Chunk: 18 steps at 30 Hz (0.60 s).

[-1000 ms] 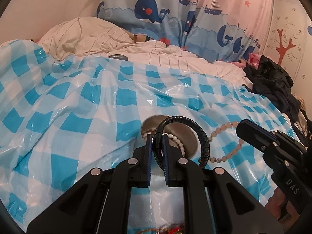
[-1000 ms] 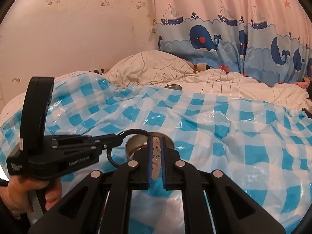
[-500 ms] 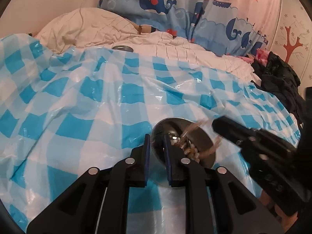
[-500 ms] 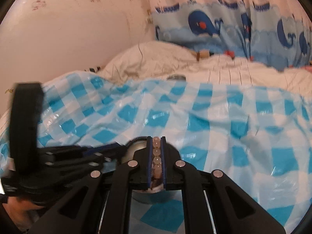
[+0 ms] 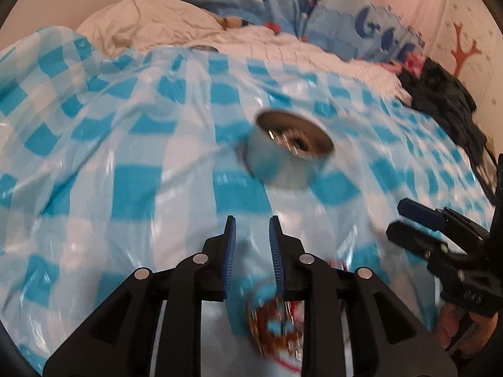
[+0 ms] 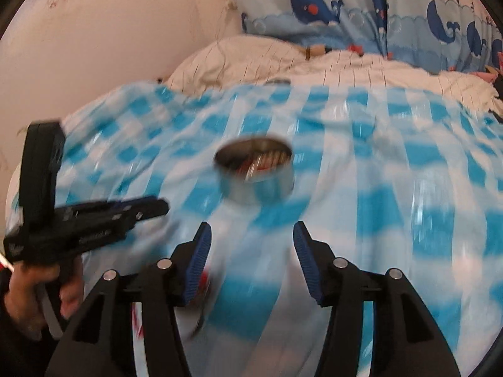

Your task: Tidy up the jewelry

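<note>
Two claws hang over a bed spread with a blue-and-white checked sheet (image 5: 132, 182), and both are empty. The left claw (image 5: 250, 235) has its jaws a little apart and opening, with nothing between them; the right claw (image 6: 251, 245) stands much wider, also opening, and only sheet shows in its gap. A round metal tin (image 5: 290, 147) sits on the sheet ahead of both, well clear of the pads, and something beaded and glinting lies inside it, too blurred to name piece by piece. From the left claw the tin lies ahead and slightly right; from the right claw it lies ahead and slightly left (image 6: 256, 169), so it sits roughly between the two lines of reach. What matters for the coming move is the loose piece not yet in the tin: a reddish-brown beaded ring (image 5: 276, 323) lies on the sheet low in the left view, right under the left claw's right finger and nearer than the tip of the pads. A red-and-white smear shows beside the right claw's left finger too, though I cannot tell what it is. By my reading the left claw is the nearer one to the ring. The ring is round, so no long axis dictates the angle of approach.
</note>
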Motion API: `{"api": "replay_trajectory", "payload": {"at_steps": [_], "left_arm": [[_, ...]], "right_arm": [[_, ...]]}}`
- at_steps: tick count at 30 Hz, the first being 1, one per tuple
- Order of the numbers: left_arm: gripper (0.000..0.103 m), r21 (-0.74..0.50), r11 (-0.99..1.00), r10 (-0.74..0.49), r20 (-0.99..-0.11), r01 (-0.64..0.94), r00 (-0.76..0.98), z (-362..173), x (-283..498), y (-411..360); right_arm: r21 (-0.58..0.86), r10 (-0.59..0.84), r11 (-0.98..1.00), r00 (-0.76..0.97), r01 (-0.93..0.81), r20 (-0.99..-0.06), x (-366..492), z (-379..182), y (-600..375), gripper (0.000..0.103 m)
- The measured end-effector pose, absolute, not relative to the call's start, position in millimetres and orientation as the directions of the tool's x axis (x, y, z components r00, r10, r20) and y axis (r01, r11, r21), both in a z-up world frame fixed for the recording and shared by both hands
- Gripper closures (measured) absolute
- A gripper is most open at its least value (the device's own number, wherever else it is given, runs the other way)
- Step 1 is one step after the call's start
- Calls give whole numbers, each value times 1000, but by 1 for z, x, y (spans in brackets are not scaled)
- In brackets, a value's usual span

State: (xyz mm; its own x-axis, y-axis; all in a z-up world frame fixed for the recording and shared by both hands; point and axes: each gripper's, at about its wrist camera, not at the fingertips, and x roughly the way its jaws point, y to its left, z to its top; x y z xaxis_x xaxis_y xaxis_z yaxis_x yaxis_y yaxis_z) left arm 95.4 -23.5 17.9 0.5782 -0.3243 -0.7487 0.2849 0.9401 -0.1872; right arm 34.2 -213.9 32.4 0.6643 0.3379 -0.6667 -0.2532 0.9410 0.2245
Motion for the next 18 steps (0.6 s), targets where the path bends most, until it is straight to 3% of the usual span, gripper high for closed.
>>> {"api": "replay_trajectory", "payload": {"at_steps": [3,6,14,18], "left_arm": [[78,-180,936,-328,-756,301,567,14,83,-22],[73,-182,938,-324,-769,296,551,8,77,-15],[70,-185,943,-310,-789,276,531,-4,77,4],[68,-199,943,-316,-787,267,530,0,79,9]], "right_arm": [[238,372,927,640,-289,-673,22,26,-202,50],[246,393,917,607,-313,-691,27,18,-193,61],[296,423,905,573,-306,-702,46,3,-182,65],[288,421,905,557,-314,-716,51,-3,-175,89]]}}
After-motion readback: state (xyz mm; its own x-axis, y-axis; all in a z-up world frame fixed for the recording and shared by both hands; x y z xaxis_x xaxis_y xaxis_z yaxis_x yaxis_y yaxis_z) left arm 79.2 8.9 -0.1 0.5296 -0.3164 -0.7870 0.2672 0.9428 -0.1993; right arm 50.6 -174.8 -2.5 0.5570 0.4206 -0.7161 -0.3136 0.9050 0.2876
